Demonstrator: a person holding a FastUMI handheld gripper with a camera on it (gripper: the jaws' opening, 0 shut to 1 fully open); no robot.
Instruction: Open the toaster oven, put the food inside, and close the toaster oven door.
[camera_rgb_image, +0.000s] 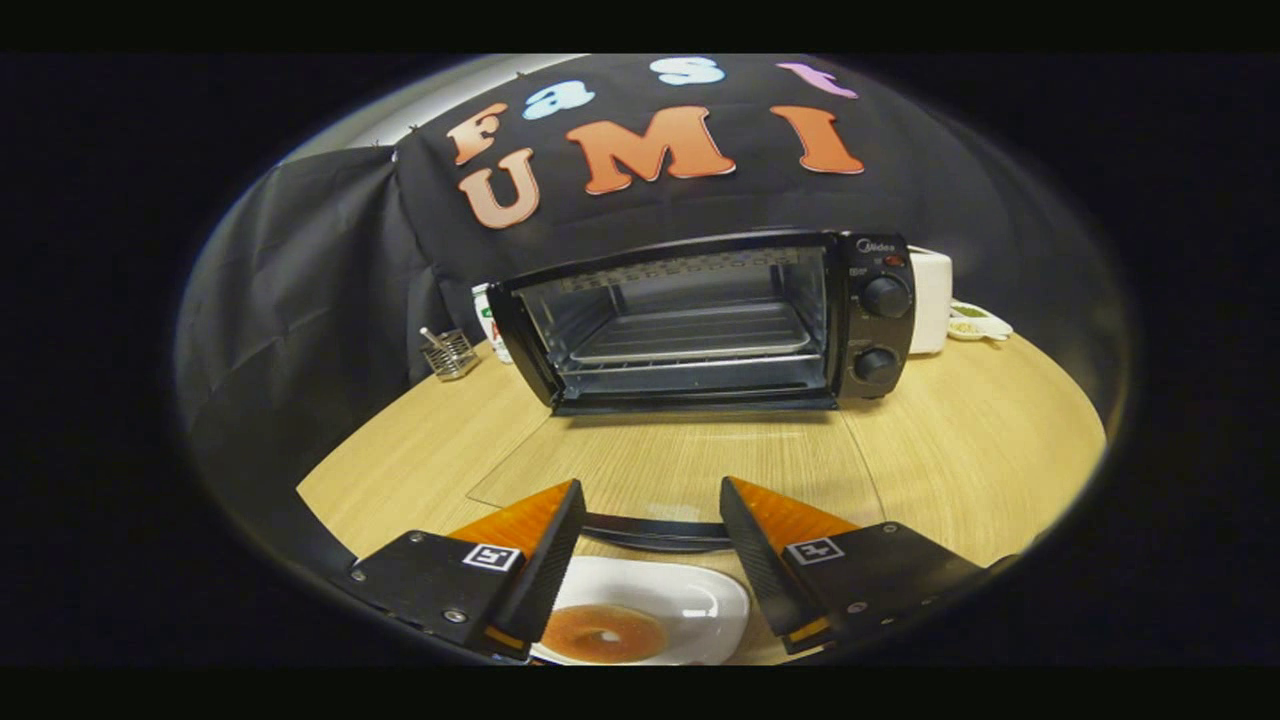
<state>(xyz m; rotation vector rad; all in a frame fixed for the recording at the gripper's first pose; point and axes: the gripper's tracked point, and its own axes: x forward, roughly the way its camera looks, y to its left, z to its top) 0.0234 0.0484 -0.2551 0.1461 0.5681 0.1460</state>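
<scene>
The black toaster oven (700, 320) stands at the back of the round wooden table (980, 450), beyond the fingers. Its glass door (680, 460) is folded down flat toward me, and the wire rack (690, 345) inside is bare. The door's dark handle (655, 533) lies just under my fingertips. My gripper (650, 490) is open, with nothing between its fingers. Below the fingers, close to me, a white plate (700, 605) holds a brown ring-shaped doughnut (605, 632).
A small wire basket (448, 352) and a carton (490, 320) sit left of the oven. To the oven's right stand a white appliance (930, 300) and a small dish (980, 322). Black cloth walls close the back.
</scene>
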